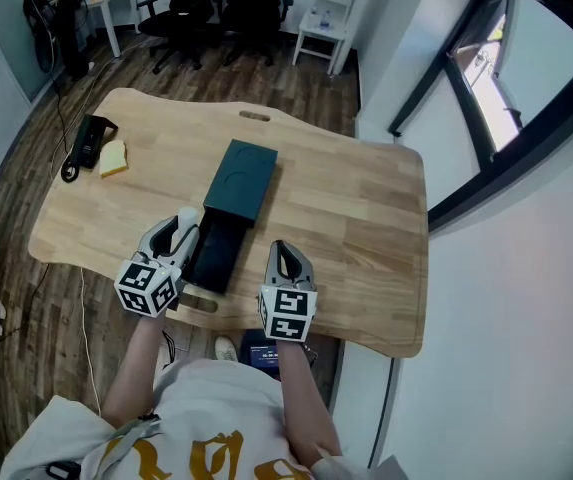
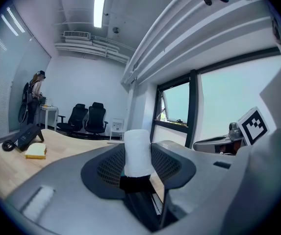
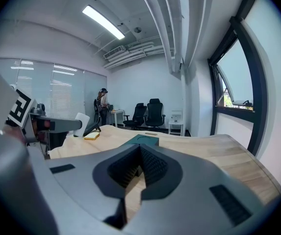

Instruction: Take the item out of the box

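One white roll (image 2: pixel 137 148) clamped in left gripper (image 2: pixel 138 166); right gripper (image 3: pixel 139 161)'s jaws touch.

Wooden table (image 1: pixel 366 218), yellow block (image 1: pixel 113 158) (beside black device (image 1: pixel 88 140)); office chairs (image 1: pixel 256 8)

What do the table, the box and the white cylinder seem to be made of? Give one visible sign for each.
The table: wood, pale and matt; grain and plank seams show. The box: probably card, dark teal, matt; flat faces, crisp edges, no gloss. The white cylinder: perhaps foam or rolled cloth; its surface looks soft and slightly rough.
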A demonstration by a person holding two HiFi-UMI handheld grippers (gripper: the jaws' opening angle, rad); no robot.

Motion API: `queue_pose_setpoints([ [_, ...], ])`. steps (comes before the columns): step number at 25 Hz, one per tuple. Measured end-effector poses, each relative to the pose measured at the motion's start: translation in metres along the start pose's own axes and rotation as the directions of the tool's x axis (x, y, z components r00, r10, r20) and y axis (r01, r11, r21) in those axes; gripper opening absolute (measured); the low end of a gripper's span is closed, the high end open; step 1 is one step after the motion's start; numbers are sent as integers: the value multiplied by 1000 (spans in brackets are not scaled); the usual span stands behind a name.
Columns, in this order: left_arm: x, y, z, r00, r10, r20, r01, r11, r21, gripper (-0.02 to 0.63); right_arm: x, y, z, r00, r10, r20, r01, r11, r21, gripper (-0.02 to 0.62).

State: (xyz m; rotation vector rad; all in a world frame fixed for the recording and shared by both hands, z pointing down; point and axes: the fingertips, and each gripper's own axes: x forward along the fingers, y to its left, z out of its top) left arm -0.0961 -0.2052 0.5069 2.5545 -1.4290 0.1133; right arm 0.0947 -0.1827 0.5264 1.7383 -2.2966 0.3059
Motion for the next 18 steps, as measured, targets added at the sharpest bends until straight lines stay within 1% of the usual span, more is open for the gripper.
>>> queue_pose_setpoints([
  [7, 6, -6, -5, 1000, -10, -18, 10, 1000, -1, 163, 0, -1, -2, 1000, 6, -7, -6, 1000, 0, 5],
  [11, 8, -5, -10, 1000, -8, -27, 7, 1000, -25, 163, 0, -1, -5, 1000, 21, -8, -21, 1000, 7, 5],
  [18, 13, -7, -15, 999, -9, -40, 8, 999, -38, 163, 1, -6, -9, 999, 21, -25, -21, 1000, 6, 5],
])
